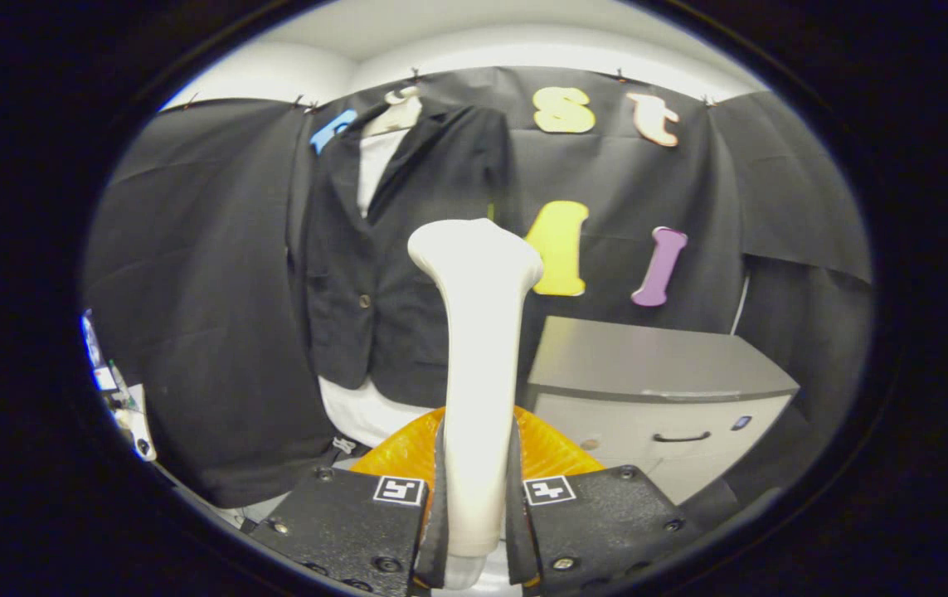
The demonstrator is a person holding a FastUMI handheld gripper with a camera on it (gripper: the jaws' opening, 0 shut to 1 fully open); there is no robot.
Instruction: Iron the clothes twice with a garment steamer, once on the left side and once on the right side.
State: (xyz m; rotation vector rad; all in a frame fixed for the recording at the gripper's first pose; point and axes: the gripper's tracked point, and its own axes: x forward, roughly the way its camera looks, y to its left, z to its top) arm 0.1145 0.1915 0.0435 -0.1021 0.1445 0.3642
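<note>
Straight ahead, draped black cloth wall (192, 274) wrapping the booth, pinned along the top under a pale ceiling. Hung against it, beyond the fingers and a little to their left, a dark jacket (395, 257) on a pale hanger (395, 112), lapels open over a white shirt (374, 170), 1 button visible at the front, white shirt hem showing below the jacket's lower edge. To the right of the jacket and lower, a grey cabinet (656, 390) with a flat top, 1 dark drawer handle and a small blue spot on its front. Rising upright between the fingers, a white garment steamer (478, 348), slim handle widening into a broad head that overlaps the jacket's right side as seen from here; whether head and fabric touch, cannot tell. Behind the steamer's handle, low down, an orange ribbed object (556, 452), partly hidden. Nearest, the gripper (474, 514), closed around the steamer's handle, both fingers (439, 506) pressed against its sides, 2 square black-and-white markers on the finger mounts. Far off to the left, small cluttered items, too blurred to name.
</note>
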